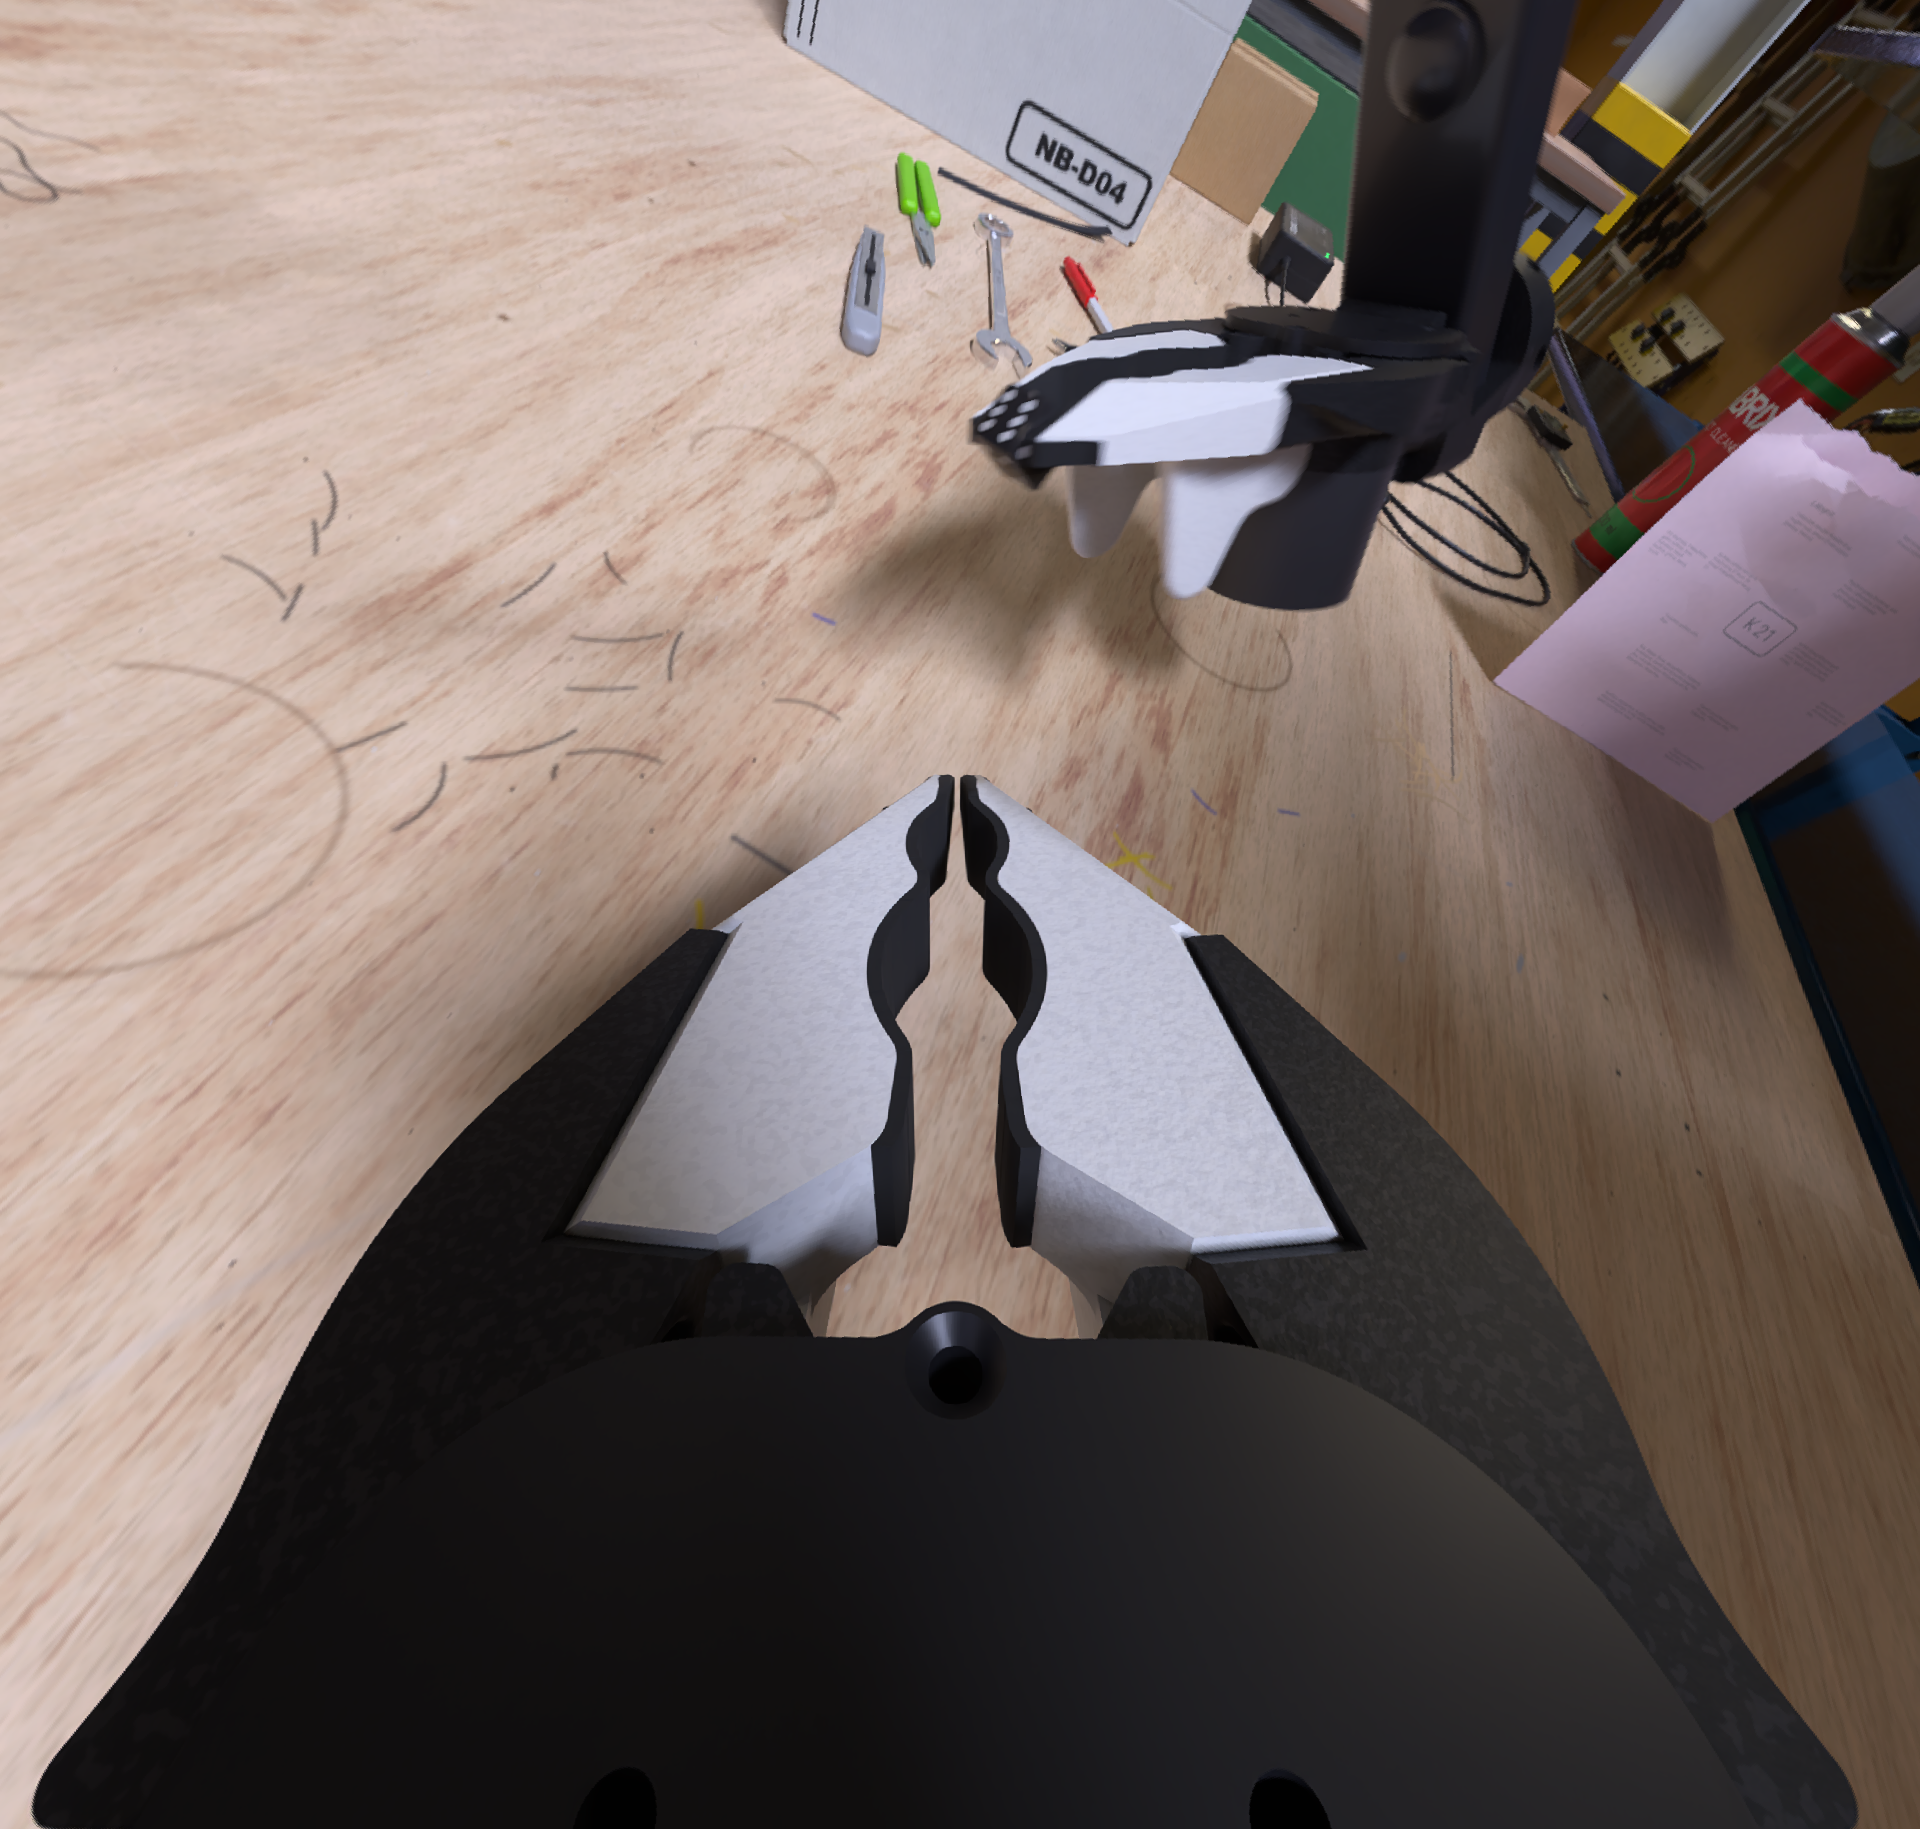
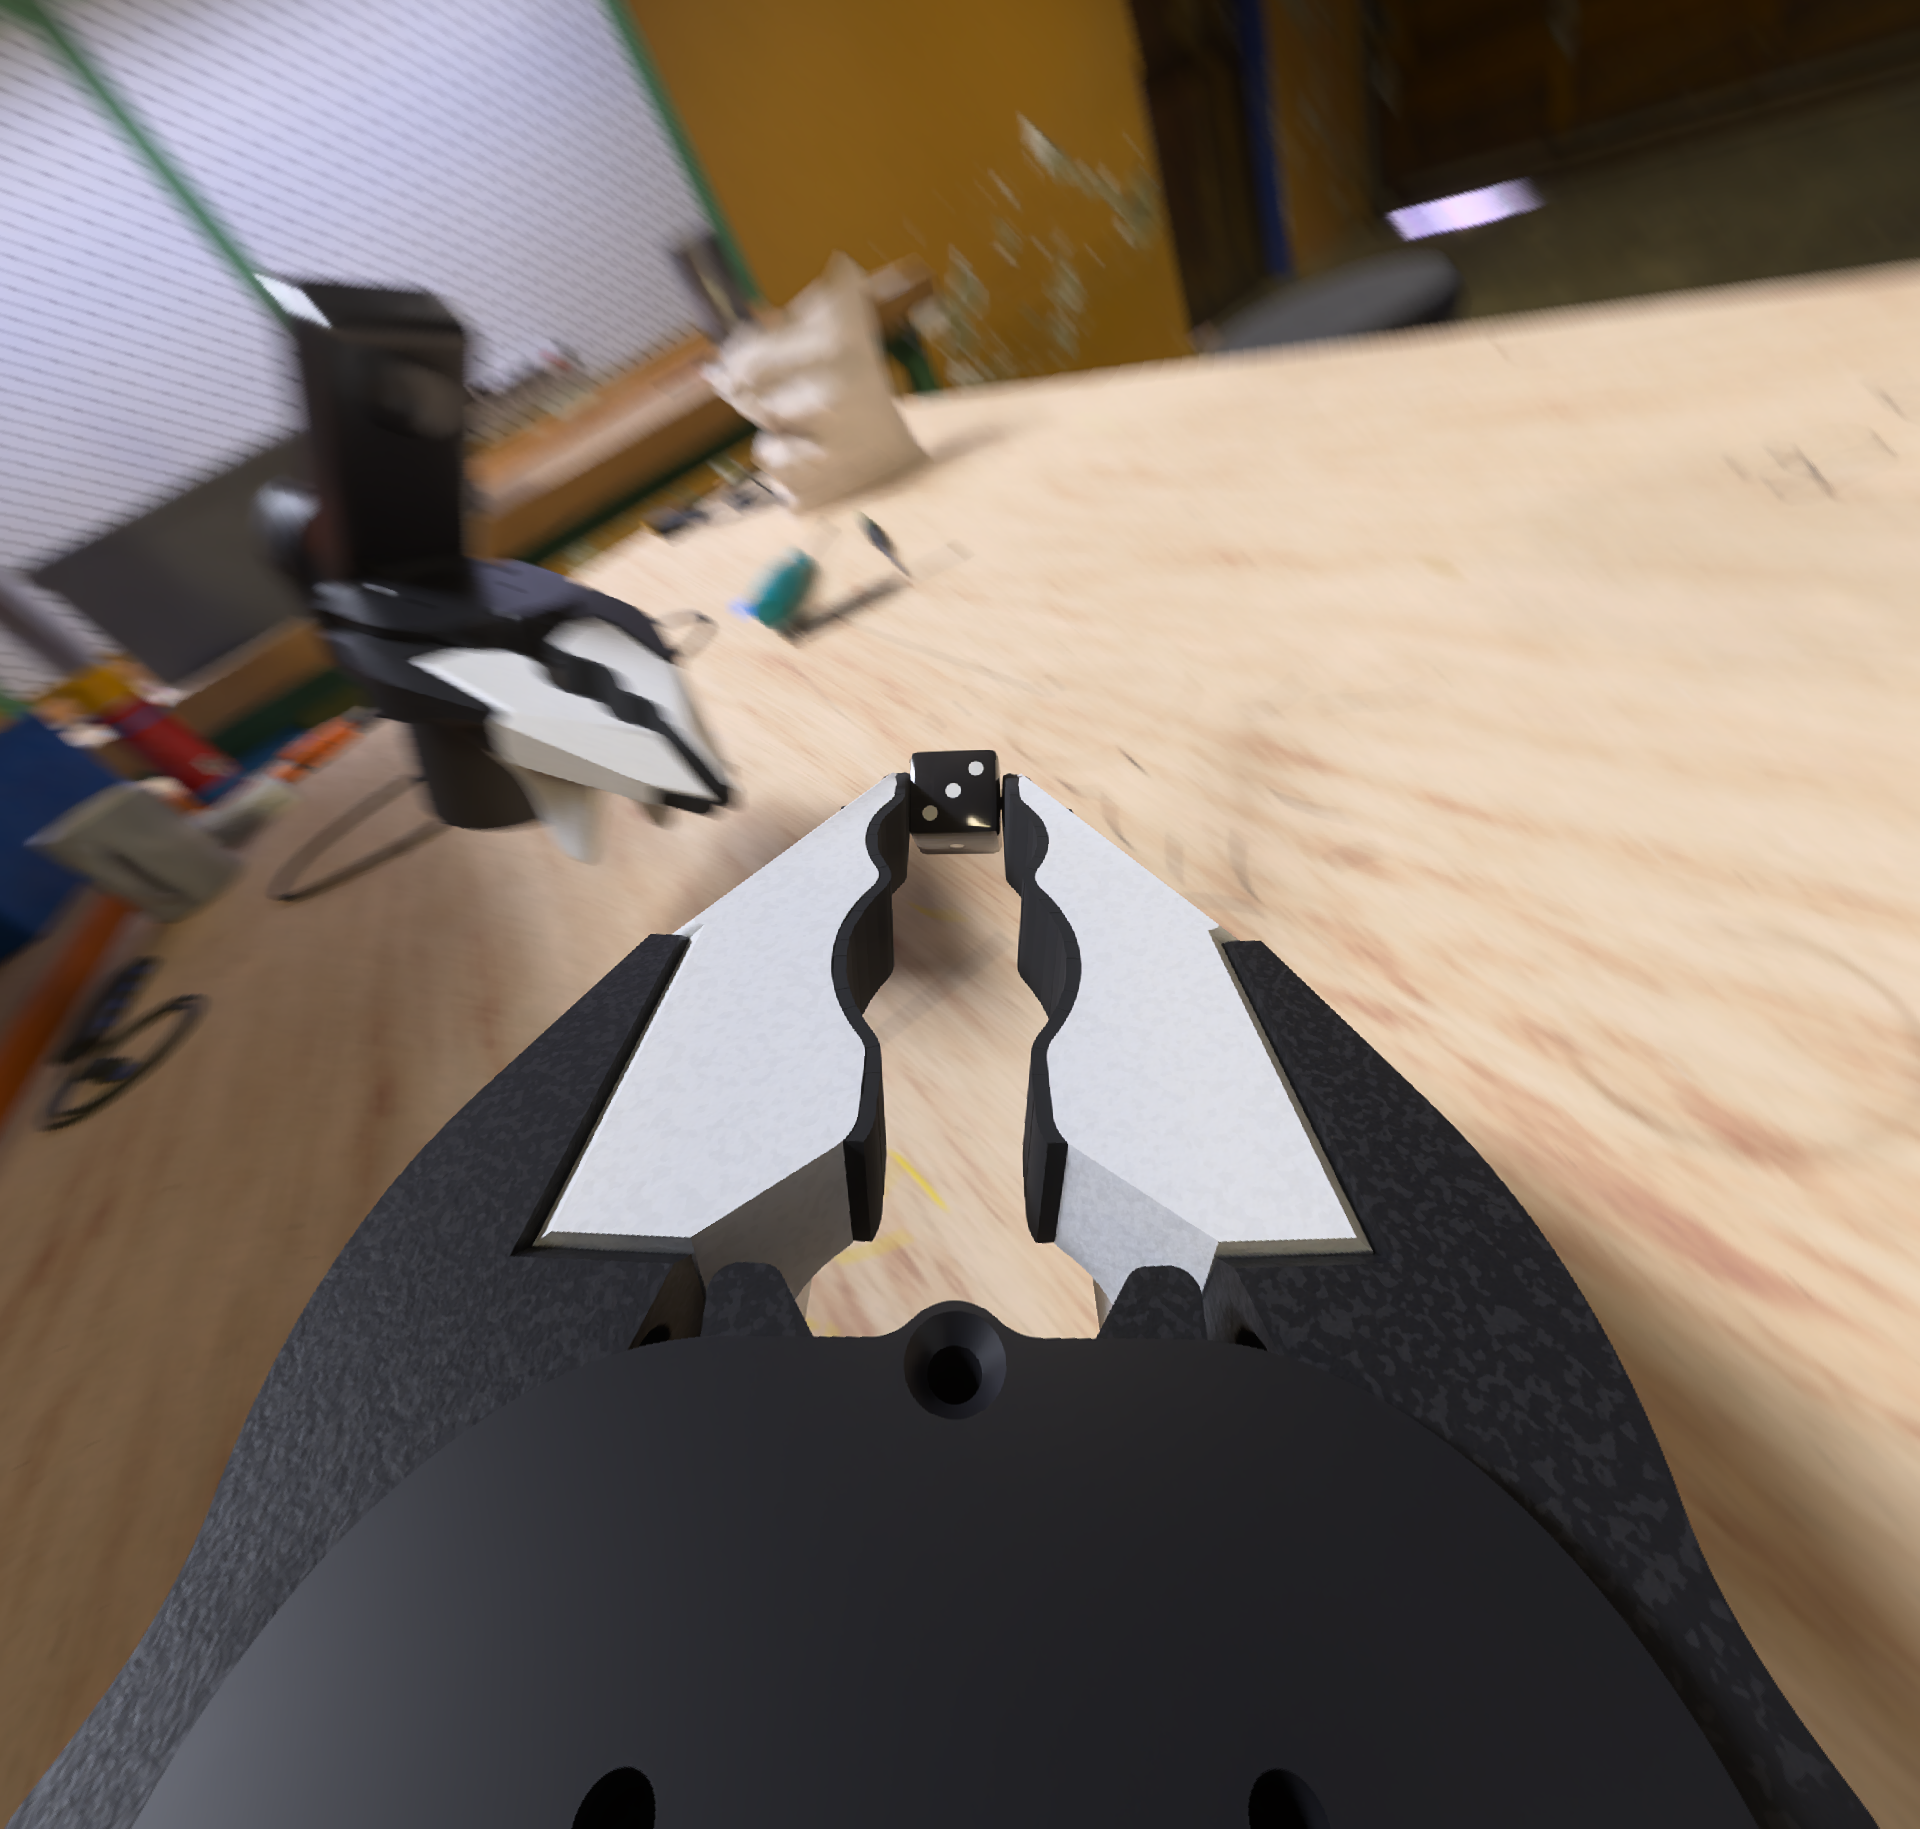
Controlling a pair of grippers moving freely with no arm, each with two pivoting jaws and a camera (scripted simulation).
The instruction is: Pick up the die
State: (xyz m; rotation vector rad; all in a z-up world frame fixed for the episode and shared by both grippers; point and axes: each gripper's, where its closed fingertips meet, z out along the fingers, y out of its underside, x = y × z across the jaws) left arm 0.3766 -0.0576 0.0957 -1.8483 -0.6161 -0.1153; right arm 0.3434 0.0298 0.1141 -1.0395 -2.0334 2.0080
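A black die (image 2: 954, 803) with white pips is clamped between my right gripper's (image 2: 954, 792) fingertips, held above the wooden table (image 2: 1455, 740). In the left wrist view the right gripper (image 1: 1013, 429) hovers at the upper right, with the die (image 1: 1006, 420) at its tips, clear of the table (image 1: 416, 429). My left gripper (image 1: 956, 787) is shut and empty, its jaws nearly touching, above the table. It shows in the right wrist view (image 2: 717, 792) to the left of the die.
Far across the table lie a grey utility knife (image 1: 864, 293), green-handled pliers (image 1: 918, 200), a wrench (image 1: 995, 293) and a red marker (image 1: 1083, 291) by a white box (image 1: 1018, 44). A pink sheet (image 1: 1745, 626), a black cable (image 1: 1475, 543) and a red can (image 1: 1756, 429) sit right.
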